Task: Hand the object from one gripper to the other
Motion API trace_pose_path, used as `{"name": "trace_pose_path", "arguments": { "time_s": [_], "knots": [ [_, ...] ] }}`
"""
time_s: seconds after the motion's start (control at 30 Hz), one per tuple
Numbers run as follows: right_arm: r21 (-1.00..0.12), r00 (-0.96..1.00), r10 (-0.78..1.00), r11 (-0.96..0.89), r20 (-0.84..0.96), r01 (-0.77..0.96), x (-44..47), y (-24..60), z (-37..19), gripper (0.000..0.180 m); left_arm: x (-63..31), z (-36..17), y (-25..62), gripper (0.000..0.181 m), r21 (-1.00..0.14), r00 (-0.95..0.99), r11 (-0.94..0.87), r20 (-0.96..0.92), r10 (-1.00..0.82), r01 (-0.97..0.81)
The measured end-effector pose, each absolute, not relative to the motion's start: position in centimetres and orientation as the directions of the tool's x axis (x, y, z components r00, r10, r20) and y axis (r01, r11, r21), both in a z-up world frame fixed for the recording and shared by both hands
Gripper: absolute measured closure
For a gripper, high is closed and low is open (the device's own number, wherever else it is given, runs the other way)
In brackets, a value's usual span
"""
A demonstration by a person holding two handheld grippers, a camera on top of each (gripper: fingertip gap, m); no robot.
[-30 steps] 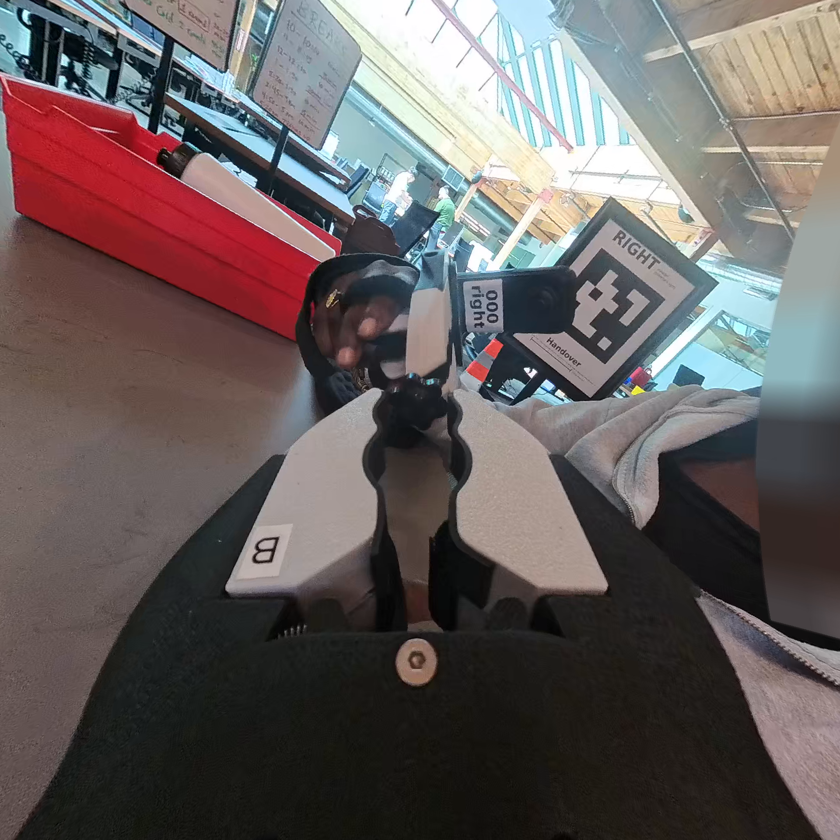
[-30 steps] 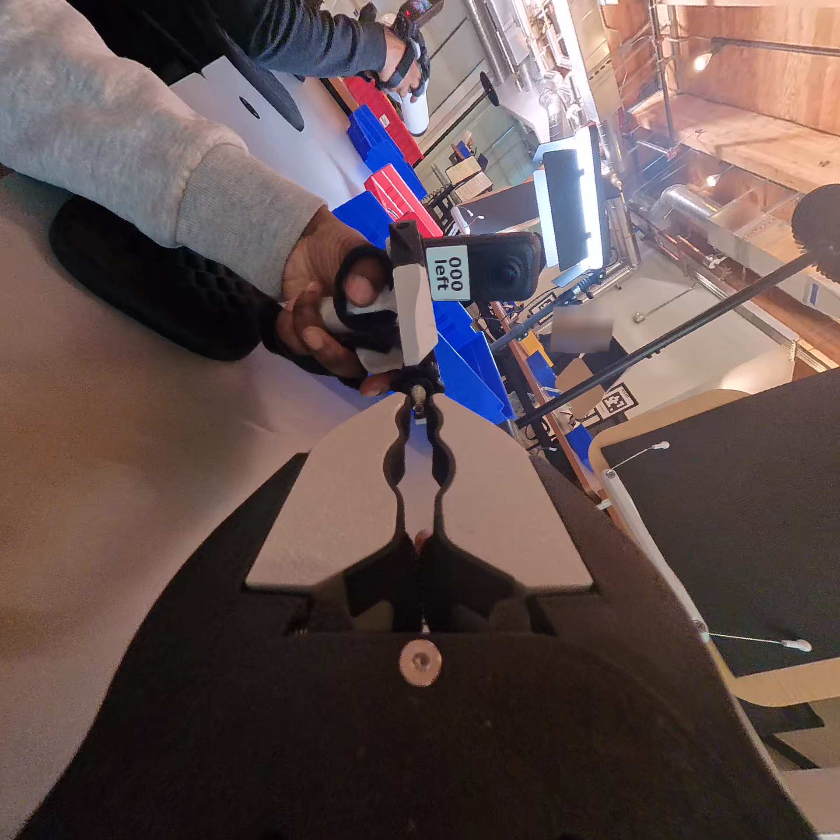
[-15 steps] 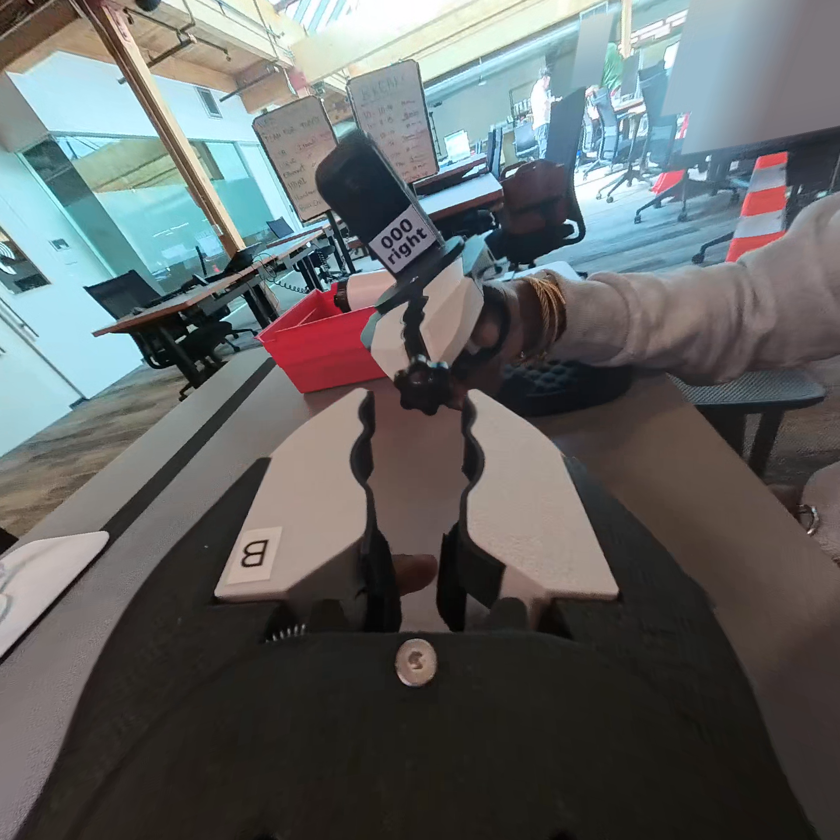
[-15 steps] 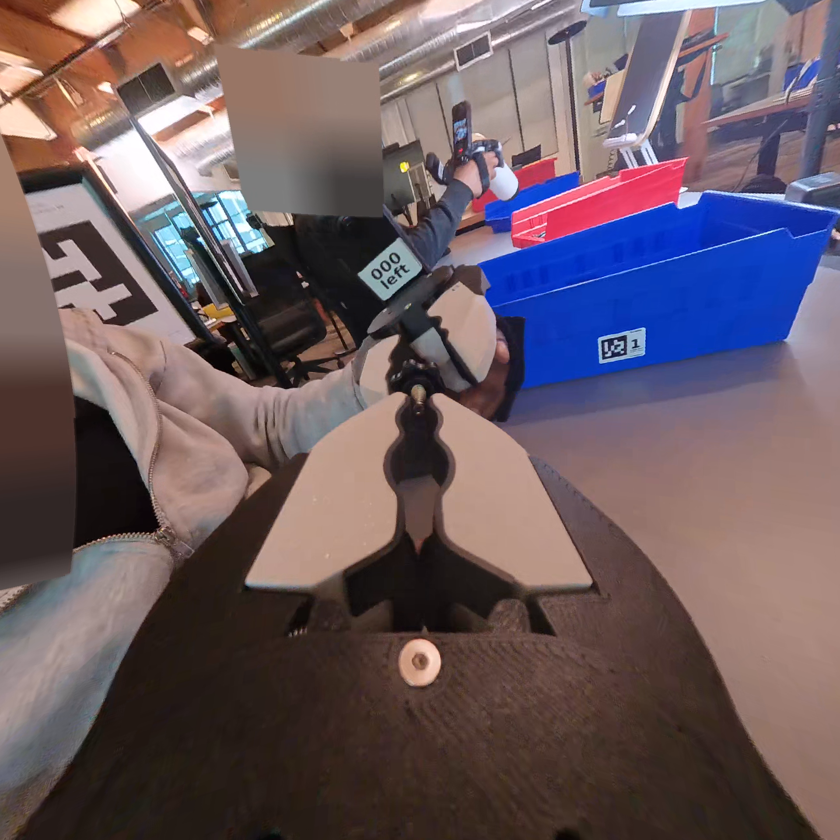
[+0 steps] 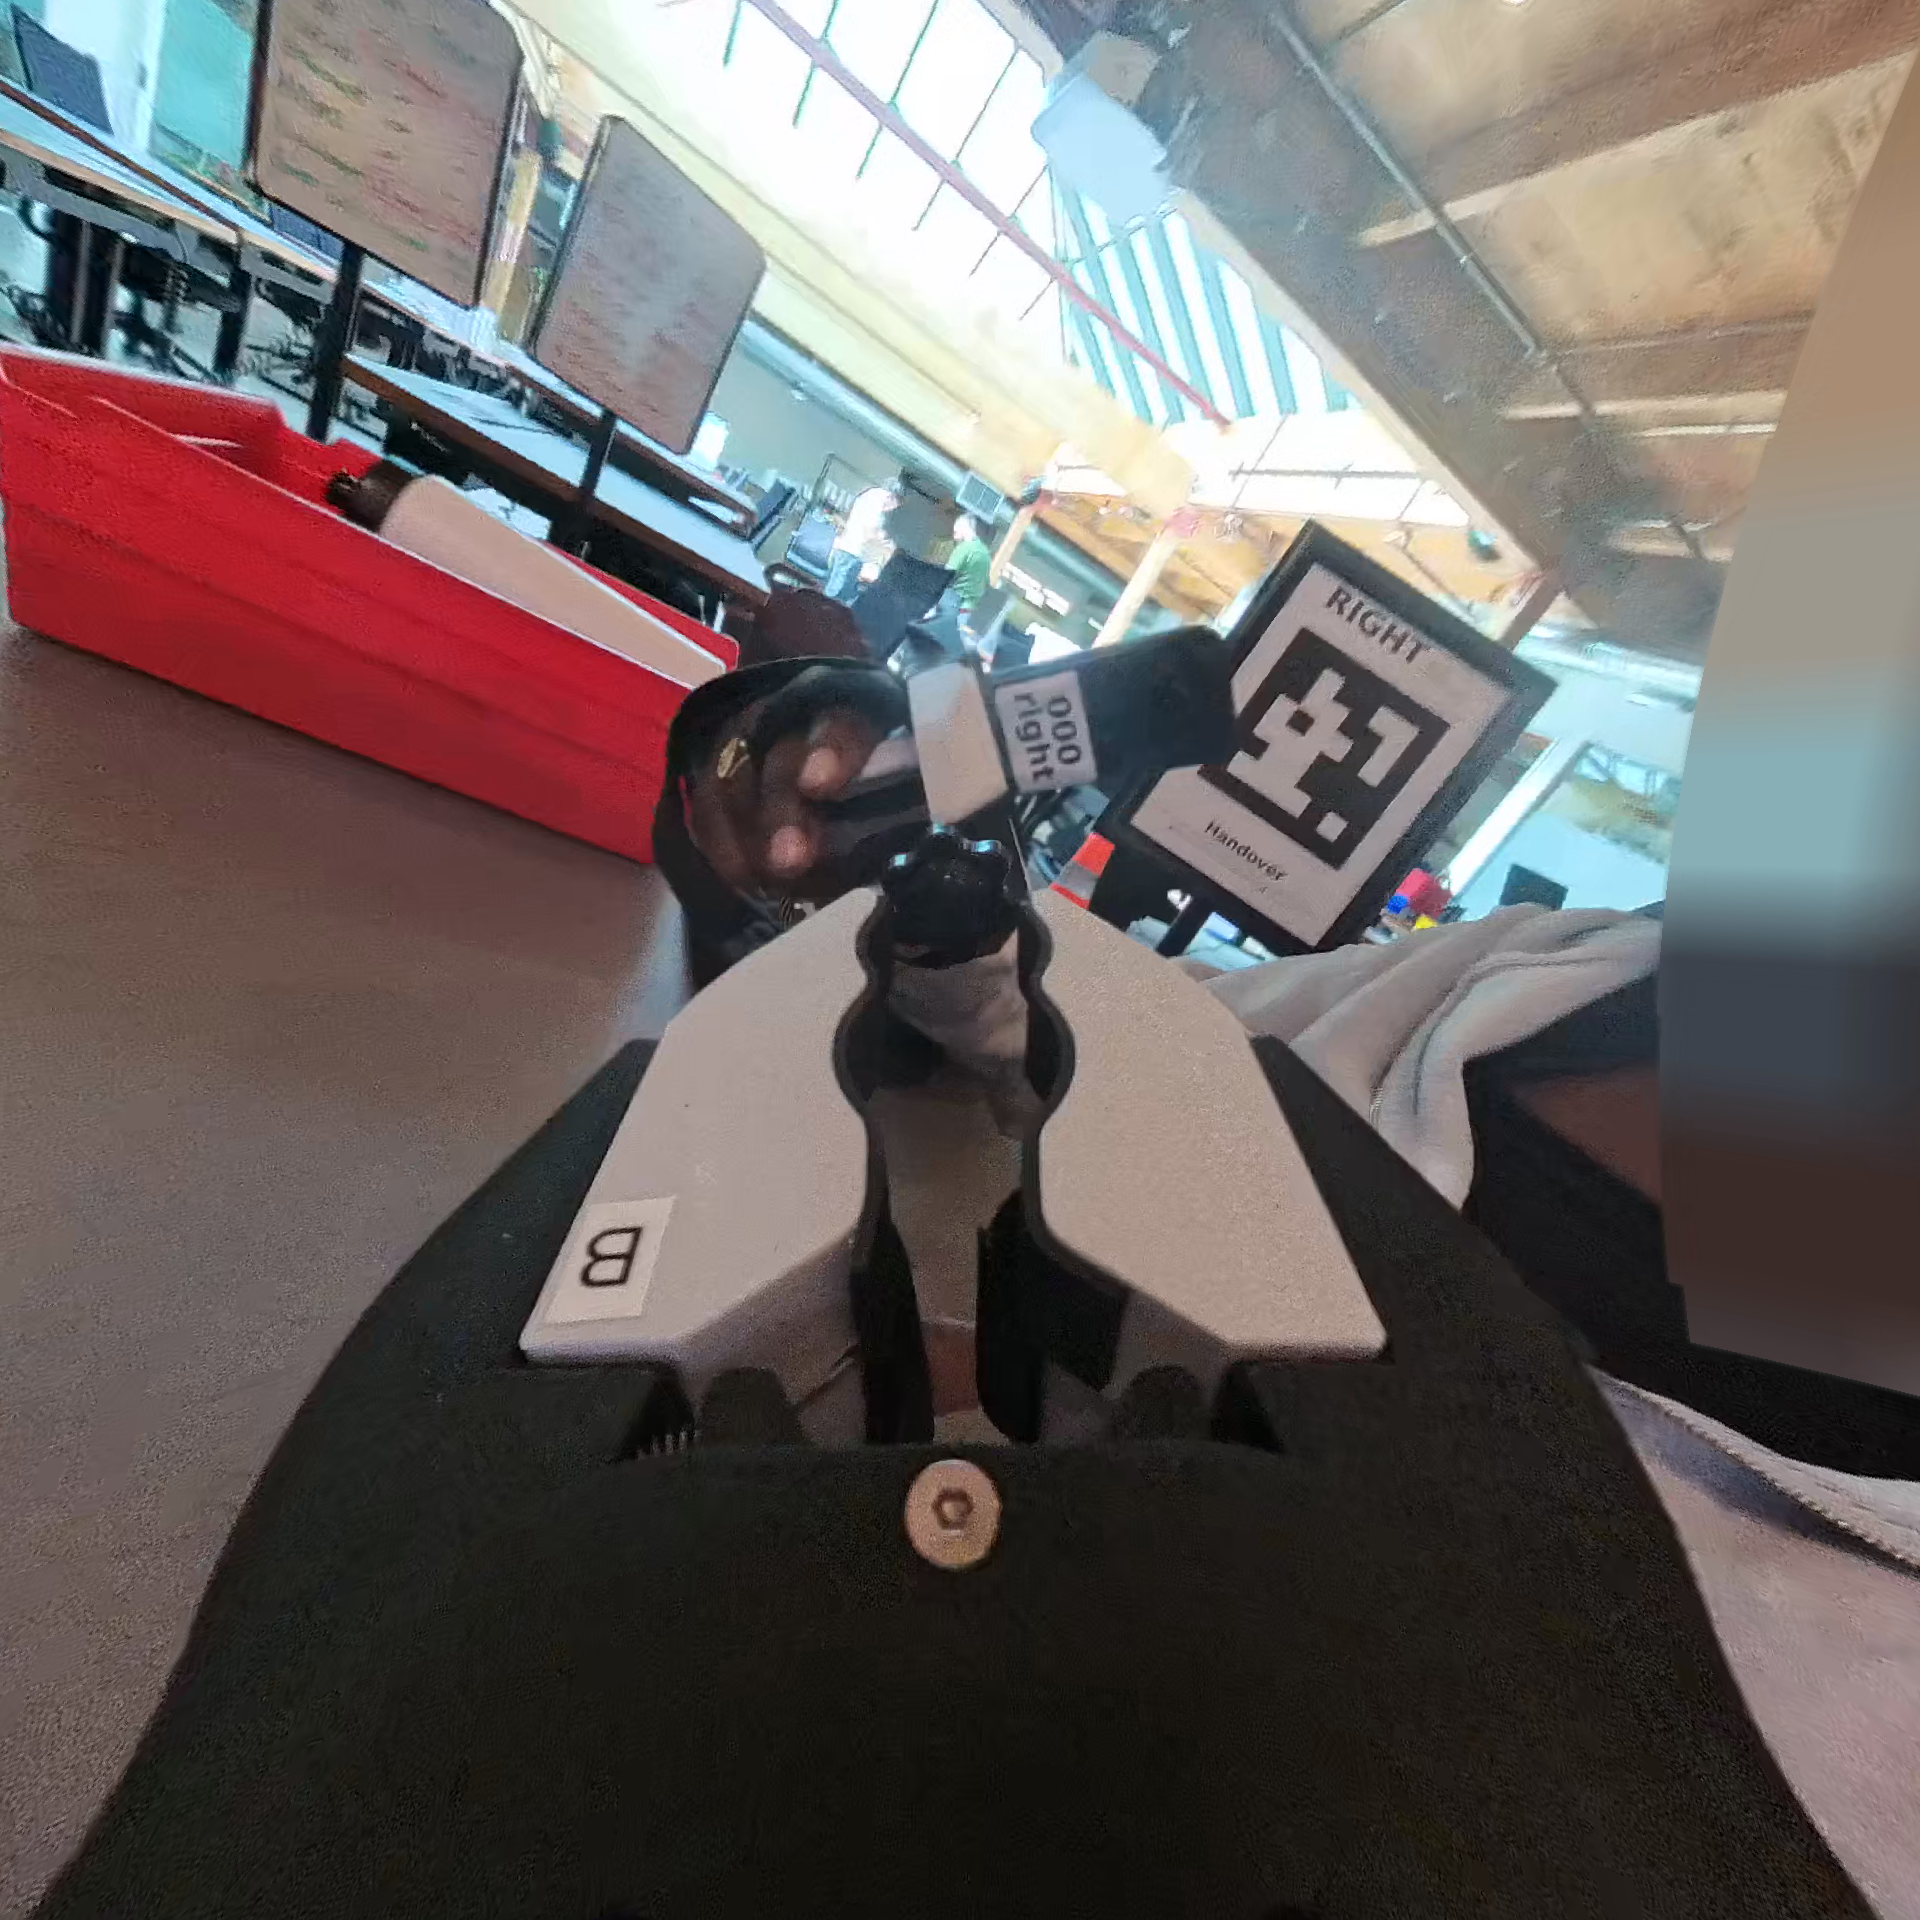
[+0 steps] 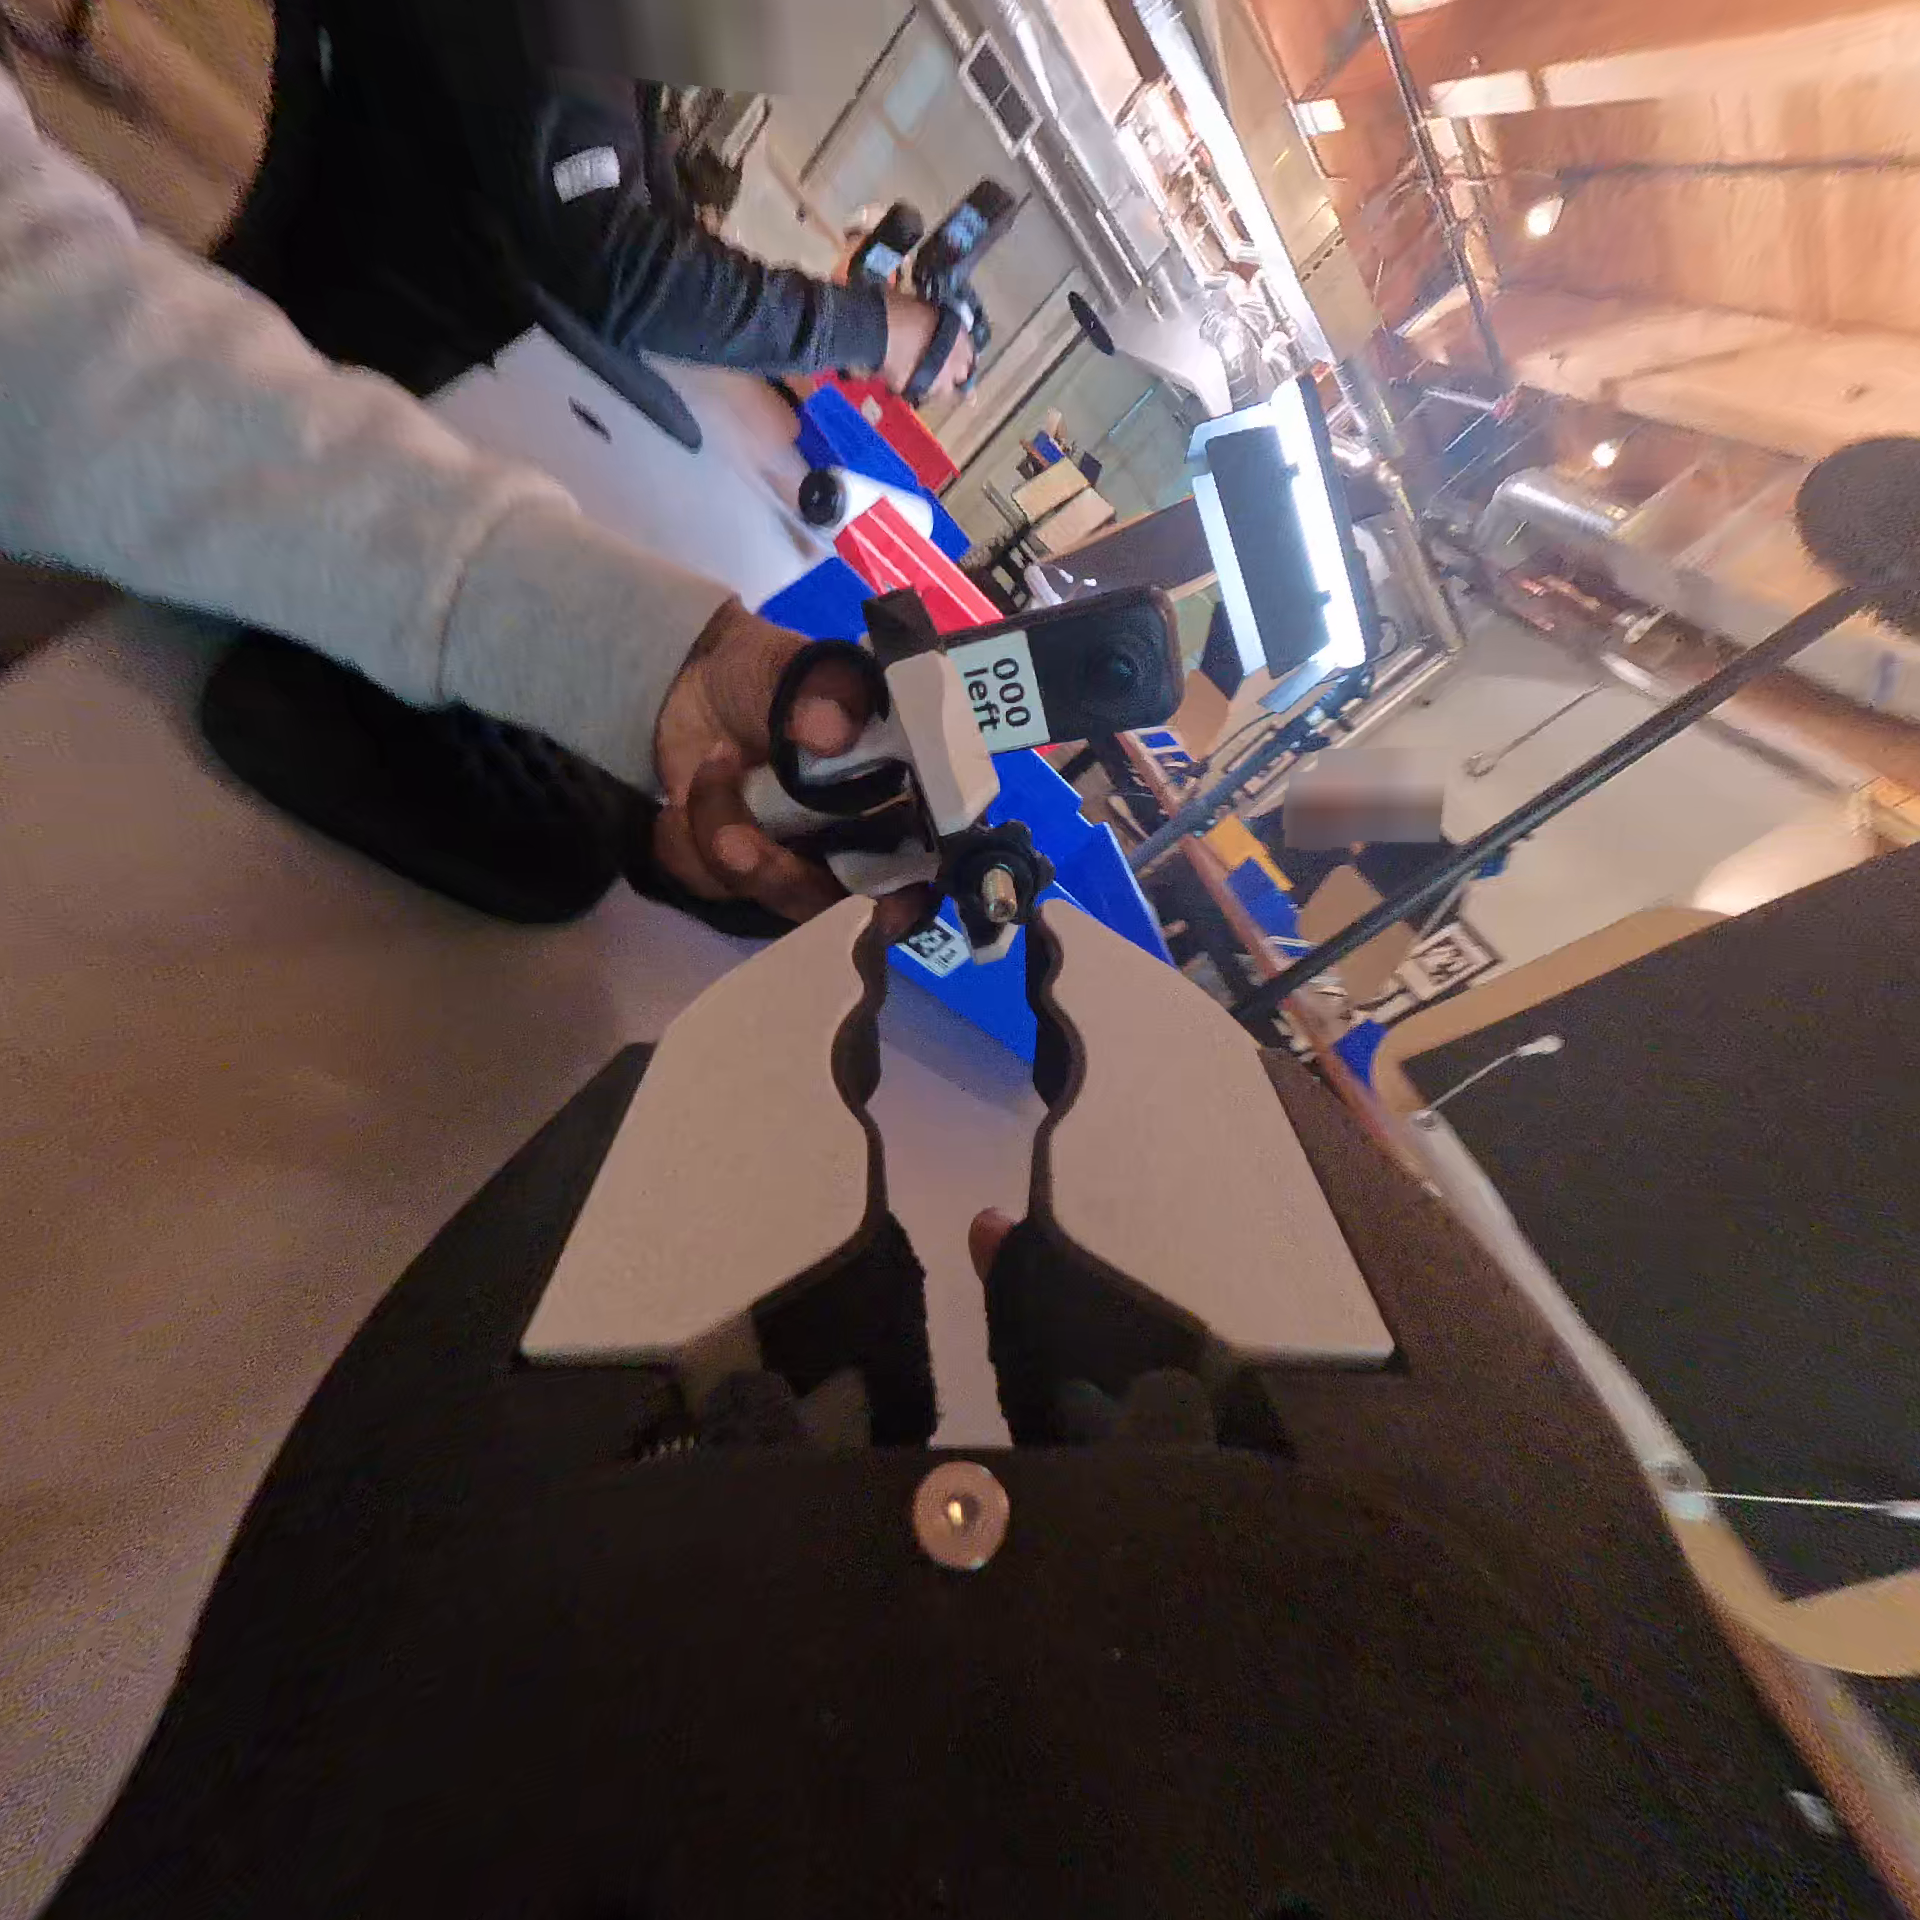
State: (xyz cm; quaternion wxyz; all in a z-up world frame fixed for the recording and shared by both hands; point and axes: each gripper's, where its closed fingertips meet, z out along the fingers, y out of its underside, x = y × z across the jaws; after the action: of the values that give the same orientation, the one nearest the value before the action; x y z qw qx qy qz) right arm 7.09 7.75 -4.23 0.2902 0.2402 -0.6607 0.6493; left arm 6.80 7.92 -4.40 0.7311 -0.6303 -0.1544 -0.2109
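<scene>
Black knob (image 5: 945, 894) between left fingers (image 5: 748, 1122), beyond right fingers (image 6: 727, 1122).

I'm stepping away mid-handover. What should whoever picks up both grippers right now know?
Left gripper: shut on the black knob, held up above the table.
Right gripper: open, its tips on either side of the knob's screw end and seemingly not gripping it.
Done: the left gripper alone seems to carry the knob, so the transfer looks made.
Left: draw the right gripper straight back, clear of the knob, and keep the left one clamped.
</scene>
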Motion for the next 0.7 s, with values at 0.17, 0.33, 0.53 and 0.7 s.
{"name": "trace_pose_path", "arguments": {
  "time_s": [0.17, 0.33, 0.53, 0.7],
  "knots": [
    [-0.610, -0.603, 0.094, 0.111, 0.792, -0.784, 6.9, 7.3, -4.7, 0.165, 7.3, -5.2, 8.5, 0.159, -0.877, 0.876, 0.050, 0.473, -0.093, 0.478],
    [-0.623, -0.618, 0.079, 0.119, 0.782, -0.773, 6.8, 7.3, -4.9, 0.174, 7.4, -5.3, 8.4, 0.159, -0.883, 0.882, 0.042, 0.462, -0.094, 0.467],
    [-0.902, -0.903, 0.004, 0.039, 0.429, -0.429, 6.2, 7.4, -4.5, 0.174, 6.6, -4.3, 8.3, 0.134, -0.995, 0.992, 0.088, 0.062, 0.107, 0.052],
    [-1.000, -0.987, -0.162, -0.015, 0.012, -0.010, 6.4, 7.9, -4.2, 0.174, 6.5, -4.4, 8.6, 0.135, -0.979, 0.958, 0.009, -0.198, 0.209, -0.204]
  ]
}}
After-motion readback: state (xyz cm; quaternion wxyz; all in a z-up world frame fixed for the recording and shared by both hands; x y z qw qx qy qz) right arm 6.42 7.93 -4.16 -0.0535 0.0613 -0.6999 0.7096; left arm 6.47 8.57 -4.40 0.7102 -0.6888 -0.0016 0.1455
